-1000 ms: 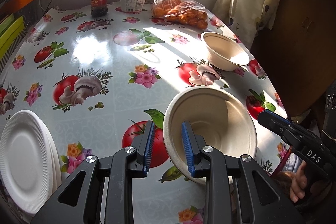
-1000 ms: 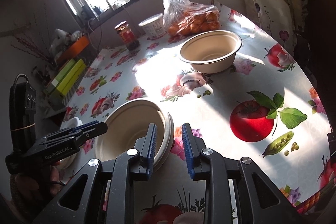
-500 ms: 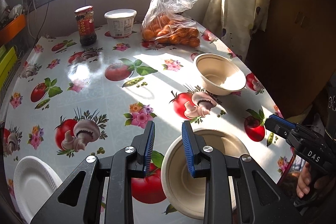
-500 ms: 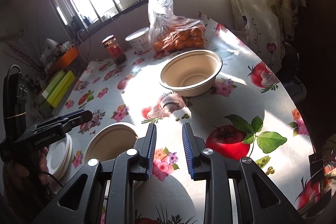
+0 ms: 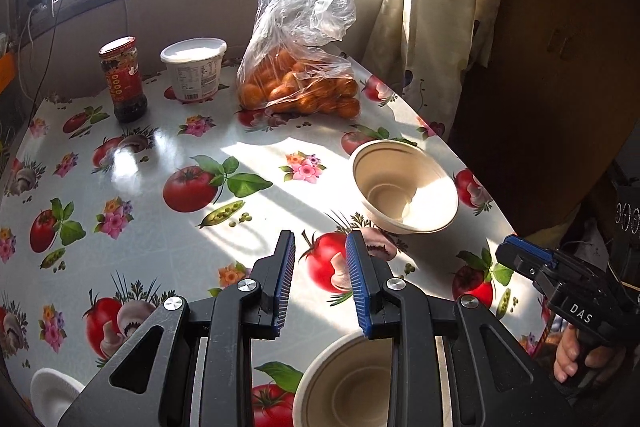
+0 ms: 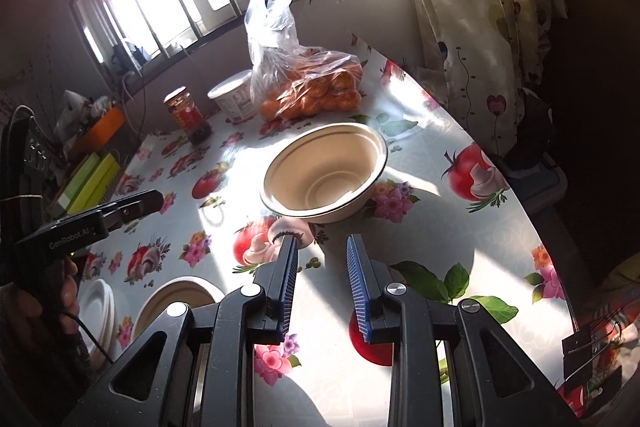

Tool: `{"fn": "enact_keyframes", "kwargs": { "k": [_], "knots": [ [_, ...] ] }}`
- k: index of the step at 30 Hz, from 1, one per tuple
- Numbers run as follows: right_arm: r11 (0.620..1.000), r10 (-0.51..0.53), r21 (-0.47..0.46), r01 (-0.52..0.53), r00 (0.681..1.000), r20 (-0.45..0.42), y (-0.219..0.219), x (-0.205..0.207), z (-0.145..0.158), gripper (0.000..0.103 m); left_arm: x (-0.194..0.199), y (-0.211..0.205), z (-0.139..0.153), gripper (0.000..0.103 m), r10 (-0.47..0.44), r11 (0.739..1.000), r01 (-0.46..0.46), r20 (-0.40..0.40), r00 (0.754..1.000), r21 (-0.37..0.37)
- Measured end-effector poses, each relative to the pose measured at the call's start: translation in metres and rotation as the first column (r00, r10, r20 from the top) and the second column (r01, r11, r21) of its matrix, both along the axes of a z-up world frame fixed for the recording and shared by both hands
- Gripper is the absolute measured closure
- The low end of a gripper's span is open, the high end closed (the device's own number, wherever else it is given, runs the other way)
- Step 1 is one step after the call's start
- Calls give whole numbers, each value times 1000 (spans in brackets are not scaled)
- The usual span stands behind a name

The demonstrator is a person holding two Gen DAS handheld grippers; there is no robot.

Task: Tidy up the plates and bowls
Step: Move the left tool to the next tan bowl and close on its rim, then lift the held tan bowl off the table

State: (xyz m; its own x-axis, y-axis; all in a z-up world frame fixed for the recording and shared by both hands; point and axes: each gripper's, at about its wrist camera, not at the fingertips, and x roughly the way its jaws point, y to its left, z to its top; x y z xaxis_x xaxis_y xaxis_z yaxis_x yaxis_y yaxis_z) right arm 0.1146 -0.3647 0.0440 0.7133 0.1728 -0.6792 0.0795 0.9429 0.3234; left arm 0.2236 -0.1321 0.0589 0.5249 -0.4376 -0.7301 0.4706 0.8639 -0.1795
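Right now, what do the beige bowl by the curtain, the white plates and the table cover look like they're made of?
Beige bowl: probably moulded paper pulp; matte, thin-walled, with a dark line on the rim. White plates: likely disposable paper or foam; thin stacked edges. Table cover: apparently vinyl or oilcloth; glossy glare, printed tomatoes.

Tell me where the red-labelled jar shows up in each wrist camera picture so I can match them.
Left wrist view: the jar stands upper left, at the table's far edge, left of the white tub.
Right wrist view: the jar stands left of centre, again just left of the white tub.
Shared landmark: the bag of oranges, right of the tub in both.
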Motion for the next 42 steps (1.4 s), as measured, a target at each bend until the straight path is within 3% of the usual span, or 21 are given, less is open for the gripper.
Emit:
{"fn": "enact_keyframes", "kwargs": {
  "k": [4, 19, 27, 42],
  "knots": [
    [1000, -12, -14, 12, 1000, -4, -6, 11, 0, 78, 13, -9, -3, 75, -14, 1000, 14, -33, 999, -21],
    [999, -26, -25, 25, 999, -26, -21, 51, -7, 72, 50, -47, -15, 75, -87, 996, 89, -78, 993, 28],
    [999, -30, -24, 28, 998, -51, -26, 64, -17, 71, 58, -47, -16, 75, -96, 994, 99, -84, 992, 38],
    [999, -37, -13, 36, 996, -82, -28, 79, -33, 71, 73, -75, -38, 75, -202, 974, 216, -165, 965, 69]
  ]
}}
